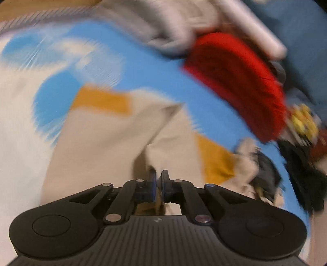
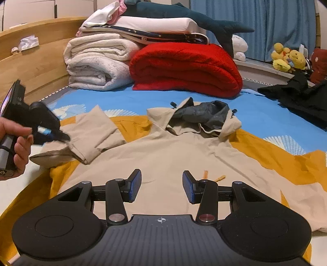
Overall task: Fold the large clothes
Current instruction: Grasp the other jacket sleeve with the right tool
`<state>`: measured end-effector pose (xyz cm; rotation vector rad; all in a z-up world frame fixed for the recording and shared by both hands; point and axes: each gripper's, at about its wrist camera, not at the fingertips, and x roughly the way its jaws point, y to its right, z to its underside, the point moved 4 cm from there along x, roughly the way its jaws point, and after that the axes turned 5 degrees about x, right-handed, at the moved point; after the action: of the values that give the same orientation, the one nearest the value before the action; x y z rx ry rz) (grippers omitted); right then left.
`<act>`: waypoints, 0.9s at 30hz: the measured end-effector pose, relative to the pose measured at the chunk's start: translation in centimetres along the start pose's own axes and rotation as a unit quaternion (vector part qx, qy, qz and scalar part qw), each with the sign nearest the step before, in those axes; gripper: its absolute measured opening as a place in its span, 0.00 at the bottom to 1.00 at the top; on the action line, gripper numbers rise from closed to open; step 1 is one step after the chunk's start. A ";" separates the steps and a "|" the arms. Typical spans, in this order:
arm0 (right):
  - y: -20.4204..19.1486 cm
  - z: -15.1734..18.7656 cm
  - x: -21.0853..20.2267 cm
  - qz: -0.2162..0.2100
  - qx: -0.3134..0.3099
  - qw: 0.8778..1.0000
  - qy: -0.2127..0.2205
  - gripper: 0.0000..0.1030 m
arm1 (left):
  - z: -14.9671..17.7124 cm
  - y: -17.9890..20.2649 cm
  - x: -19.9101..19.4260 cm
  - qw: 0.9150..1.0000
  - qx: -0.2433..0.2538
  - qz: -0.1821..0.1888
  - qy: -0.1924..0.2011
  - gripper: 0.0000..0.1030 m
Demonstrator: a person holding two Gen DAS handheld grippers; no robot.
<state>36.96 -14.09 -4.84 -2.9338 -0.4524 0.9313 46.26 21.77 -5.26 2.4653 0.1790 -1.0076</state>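
A beige hoodie [image 2: 163, 147] lies spread on the bed, its grey-lined hood [image 2: 202, 116] toward the far side. Its left sleeve [image 2: 90, 135] is bent over at the left. My left gripper [image 1: 159, 180] is shut on the beige sleeve fabric [image 1: 114, 139]; the left wrist view is motion-blurred. In the right wrist view the left gripper [image 2: 63, 136] shows at the far left, held by a hand, its tip at the sleeve. My right gripper [image 2: 161, 187] is open and empty, hovering over the hoodie's lower body.
The bed sheet [image 2: 143, 98] is blue, white and mustard. A red blanket [image 2: 184, 65], white folded blankets [image 2: 98, 61] and a plush shark [image 2: 184, 14] are stacked at the headboard. A black garment [image 2: 300, 96] and yellow plush toys [image 2: 286, 57] lie at right.
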 end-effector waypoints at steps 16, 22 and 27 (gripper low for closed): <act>-3.2 -0.7 -1.8 -0.029 -0.062 0.995 0.068 0.64 | 5.7 17.0 -9.6 0.869 0.250 0.426 0.033 0.03; -2.2 -1.3 -2.0 -0.068 -0.011 0.996 0.060 0.53 | 6.5 16.7 -7.4 0.877 0.242 0.415 0.015 0.04; -0.6 -1.7 -1.4 -0.076 0.041 0.995 0.046 0.13 | 5.1 15.4 -6.2 0.892 0.209 0.400 0.001 0.24</act>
<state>36.65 -13.77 -2.59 -2.8088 -0.6066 0.7738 43.04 6.13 1.60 2.4931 -1.0743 -0.7004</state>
